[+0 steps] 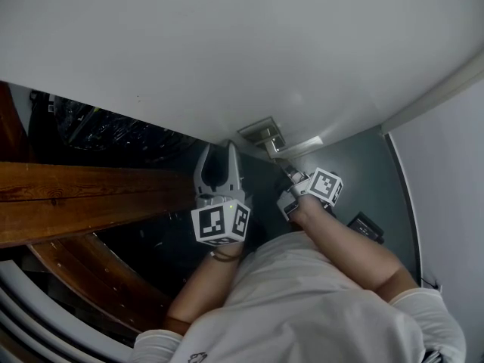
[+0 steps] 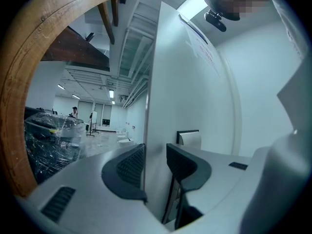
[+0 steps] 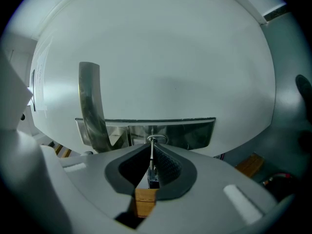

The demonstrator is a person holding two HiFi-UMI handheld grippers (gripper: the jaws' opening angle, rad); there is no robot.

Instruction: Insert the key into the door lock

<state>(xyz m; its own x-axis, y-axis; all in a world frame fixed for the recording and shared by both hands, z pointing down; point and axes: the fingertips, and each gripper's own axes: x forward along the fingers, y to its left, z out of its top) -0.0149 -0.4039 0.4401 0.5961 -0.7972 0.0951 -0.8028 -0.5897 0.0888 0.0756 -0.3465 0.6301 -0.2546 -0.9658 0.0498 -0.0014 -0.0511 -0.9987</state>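
A white door [image 1: 227, 44] fills the top of the head view, with a steel lock plate [image 1: 257, 132] and lever handle [image 1: 272, 144] near its edge. My right gripper [image 1: 291, 174] is shut on a thin metal key [image 3: 152, 156], held edge-on between the pads. The key's tip is at the keyhole [image 3: 152, 140] in the steel lock plate [image 3: 190, 133], to the right of the lever handle [image 3: 90, 106]. My left gripper [image 1: 219, 157] straddles the door's edge [image 2: 155, 130], with a pad against each face.
Curved wooden beams [image 1: 76, 195] run along the left, with dark plastic-wrapped goods [image 1: 113, 134] behind them. Grey floor [image 1: 355, 172] lies to the right, with a small black object [image 1: 367, 227] on it. A wall [image 1: 454, 172] closes off the far right.
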